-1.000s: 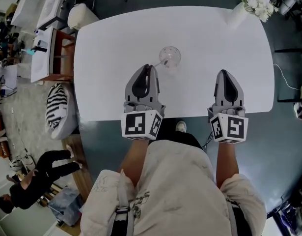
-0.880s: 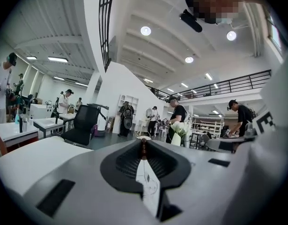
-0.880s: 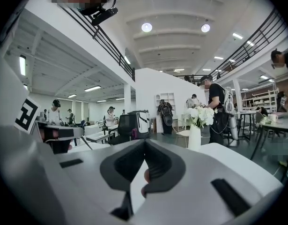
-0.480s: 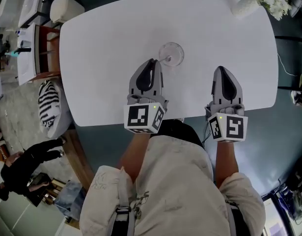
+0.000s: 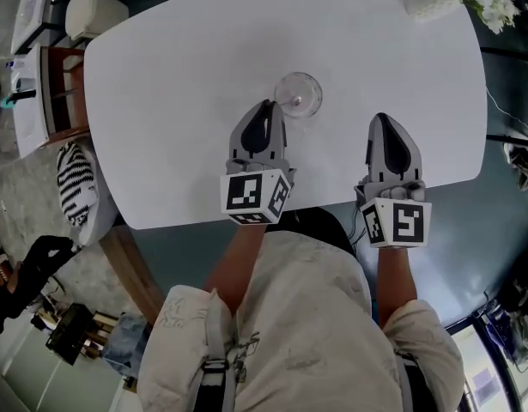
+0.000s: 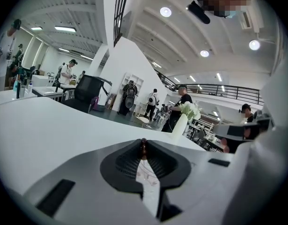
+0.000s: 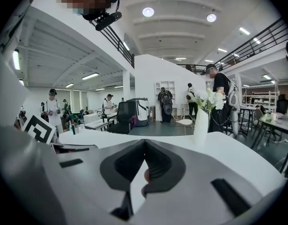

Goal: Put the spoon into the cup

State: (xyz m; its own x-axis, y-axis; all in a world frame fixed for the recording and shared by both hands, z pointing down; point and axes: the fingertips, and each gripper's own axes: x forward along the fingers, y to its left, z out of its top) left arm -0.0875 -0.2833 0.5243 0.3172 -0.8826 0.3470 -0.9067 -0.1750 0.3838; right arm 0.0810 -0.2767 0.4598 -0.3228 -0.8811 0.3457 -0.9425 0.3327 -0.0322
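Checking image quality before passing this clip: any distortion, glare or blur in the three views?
Head view: evenly lit, sharp; the clear glass barely stands out from the white table. Left and right gripper views: heavy fisheye, black corners, glaring ceiling lamps.

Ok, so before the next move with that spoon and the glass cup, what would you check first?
1. Spoon grip: ok. The left gripper has its jaws closed on something thin at their tips, which looks like the spoon.
2. Spoon over the cup: ok. In the head view its far end lies across the rim of the glass cup.
3. Spoon down inside the cup: cannot tell.
4. Cup upright on the table: ok. Its rim shows round from above.
5. Right gripper clear: ok. It is shut, empty and well to the side of the cup.
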